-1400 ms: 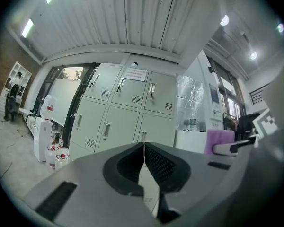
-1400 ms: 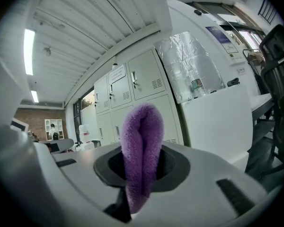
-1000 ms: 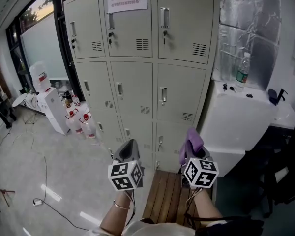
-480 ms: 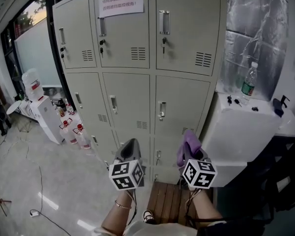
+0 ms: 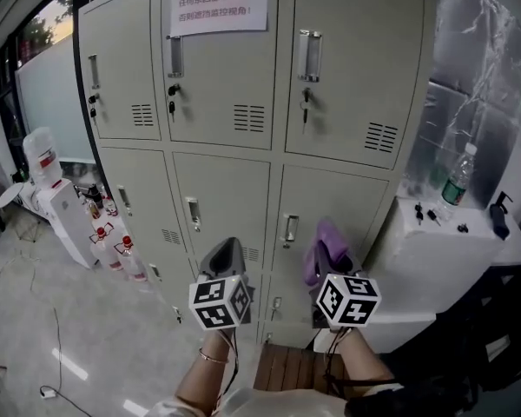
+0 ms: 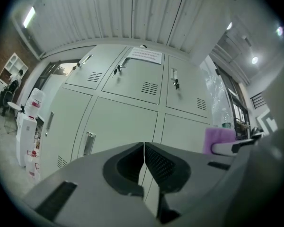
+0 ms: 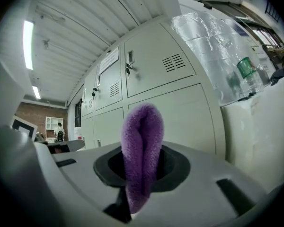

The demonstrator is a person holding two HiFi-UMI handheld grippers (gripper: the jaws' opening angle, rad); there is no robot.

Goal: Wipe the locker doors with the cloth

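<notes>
A bank of grey metal lockers (image 5: 243,102) stands ahead, with handles, keys and vents on each door; a paper notice (image 5: 214,2) is taped to the top middle door. My right gripper (image 5: 330,254) is shut on a folded purple cloth (image 7: 141,150), which sticks up from between its jaws, a short way in front of the middle-row doors (image 7: 180,112). My left gripper (image 5: 224,259) is shut with nothing in it, its pads pressed together (image 6: 144,167), also held short of the lockers (image 6: 128,122). The purple cloth (image 6: 219,138) shows at the right of the left gripper view.
A white counter (image 5: 451,241) with a plastic bottle (image 5: 458,176) stands to the right of the lockers, with foil sheeting (image 5: 478,50) behind. Water jugs and a white dispenser (image 5: 48,189) sit at the left. A wooden slat mat (image 5: 286,367) lies at the locker foot.
The view has drawn nearer to the lockers and tipped upward, so the doors look larger. Both grippers stay side by side, still shut, the right one still holding the cloth.
</notes>
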